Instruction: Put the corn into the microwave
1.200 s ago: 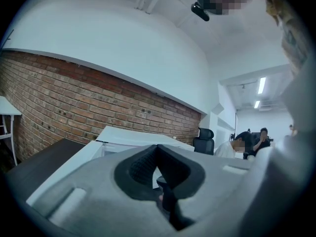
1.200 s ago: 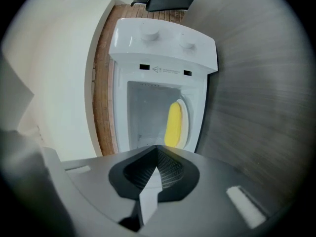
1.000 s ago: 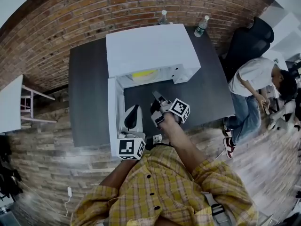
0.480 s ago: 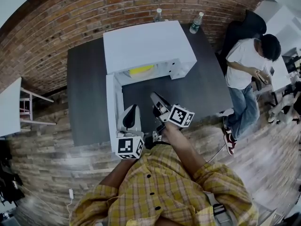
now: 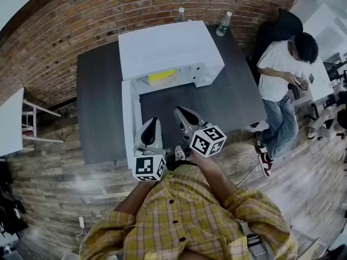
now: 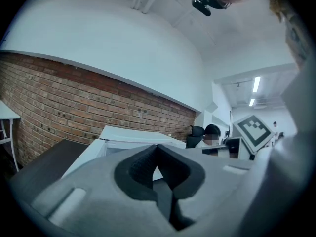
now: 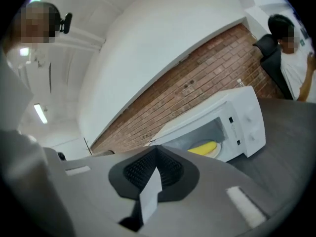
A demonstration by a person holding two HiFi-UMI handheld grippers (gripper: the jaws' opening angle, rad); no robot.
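The white microwave (image 5: 171, 50) stands on the dark table (image 5: 100, 107) with its door (image 5: 128, 118) swung open to the left. The yellow corn (image 5: 161, 76) lies inside the cavity, and in the right gripper view the corn (image 7: 203, 147) rests on a pale plate. My left gripper (image 5: 153, 122) hovers beside the open door's inner face, jaws together and empty; it also shows at the bottom of its own view (image 6: 157, 147). My right gripper (image 5: 179, 111) hangs in front of the cavity, well short of it, shut with nothing held, and rolled to one side in its own view (image 7: 157, 152).
Two water bottles (image 5: 180, 14) (image 5: 222, 23) stand at the table's back edge by the brick wall. A person (image 5: 282, 75) stands to the right of the table, beside a black chair (image 5: 276, 34). A white side table (image 5: 11, 121) is at the far left.
My right gripper has risen and rolled, so its marker cube now faces differently. The left gripper has barely shifted. The person at the right has stepped closer to the table.
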